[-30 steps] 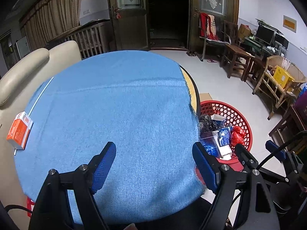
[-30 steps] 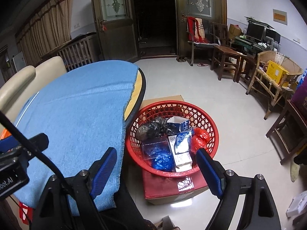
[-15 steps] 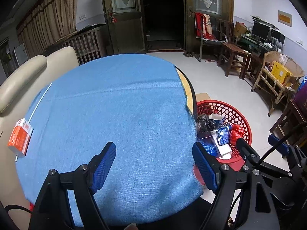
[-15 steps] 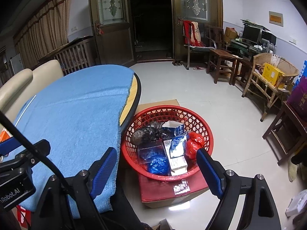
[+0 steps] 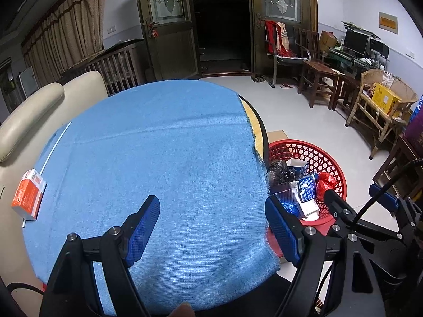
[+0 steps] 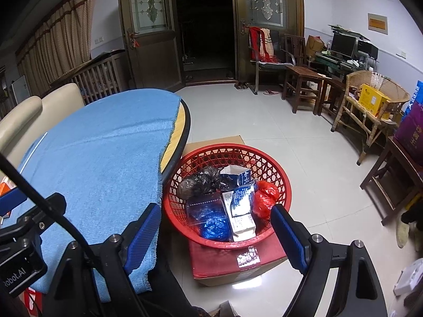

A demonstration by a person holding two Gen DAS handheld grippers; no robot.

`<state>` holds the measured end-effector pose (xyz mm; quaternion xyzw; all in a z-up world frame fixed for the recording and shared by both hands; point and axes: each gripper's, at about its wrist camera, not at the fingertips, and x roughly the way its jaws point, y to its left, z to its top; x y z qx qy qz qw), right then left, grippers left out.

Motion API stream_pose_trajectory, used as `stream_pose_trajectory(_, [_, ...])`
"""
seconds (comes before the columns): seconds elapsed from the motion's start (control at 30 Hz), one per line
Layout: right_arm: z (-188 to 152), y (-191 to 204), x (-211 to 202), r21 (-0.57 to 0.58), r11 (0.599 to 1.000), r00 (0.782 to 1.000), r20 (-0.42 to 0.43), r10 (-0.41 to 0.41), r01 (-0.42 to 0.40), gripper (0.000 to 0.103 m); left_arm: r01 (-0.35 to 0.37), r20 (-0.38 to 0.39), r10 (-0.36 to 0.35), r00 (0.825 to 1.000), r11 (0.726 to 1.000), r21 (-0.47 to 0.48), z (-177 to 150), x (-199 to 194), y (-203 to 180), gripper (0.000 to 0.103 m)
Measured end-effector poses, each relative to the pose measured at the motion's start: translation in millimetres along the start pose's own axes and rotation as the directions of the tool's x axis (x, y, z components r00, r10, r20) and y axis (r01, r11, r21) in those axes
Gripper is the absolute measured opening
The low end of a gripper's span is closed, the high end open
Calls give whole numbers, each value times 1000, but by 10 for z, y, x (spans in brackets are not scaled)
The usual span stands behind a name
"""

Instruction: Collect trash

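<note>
Left gripper [image 5: 212, 228]: fingers [image 5: 142, 227] spread wide, nothing between them, poised above the near part of the table [image 5: 253, 116], whose top is covered by a blue cloth [image 5: 164, 158]. Right gripper [image 6: 215, 235]: fingers [image 6: 286, 233] likewise wide apart and empty, held above the near rim of the red basket [image 6: 280, 166].

The basket serves as landmark. It stands on a cardboard box [image 6: 232, 261] on the floor, just beside the table's right edge, and contains a black bag [image 6: 201, 182], a red bag [image 6: 264, 198], blue wrapping [image 6: 214, 224] and white cartons [image 6: 242, 219]. Well to the left of the basket, at the far left edge of the cloth, lies an orange-and-white carton [image 5: 29, 198], apparently the one piece of trash not yet collected.

Risks, as judged from this arrangement: the carton sits at the cloth's margin, so a sideways nudge from a finger could push it off the table toward the cream sofa [image 5: 31, 116]; fingers closing too low could pinch the loose cloth and drag it; a release short of the basket would drop the carton onto the floor, since the rim partly tucks beneath the table edge.
</note>
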<state>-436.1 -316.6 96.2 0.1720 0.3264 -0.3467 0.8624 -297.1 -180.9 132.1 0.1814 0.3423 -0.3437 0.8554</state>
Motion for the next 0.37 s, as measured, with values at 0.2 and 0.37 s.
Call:
stream_pose_trajectory(0.2, [-26, -3, 39, -2, 1000, 1000, -12, -6, 6, 87, 14, 0, -14, 1000, 1000, 10, -27, 38, -10, 82])
stream_pose_trajectory(0.37, [-54, -33, 136, 2, 1000, 999, -41, -18, 18, 87, 55, -3, -55, 998, 998, 24, -43, 91, -49, 82])
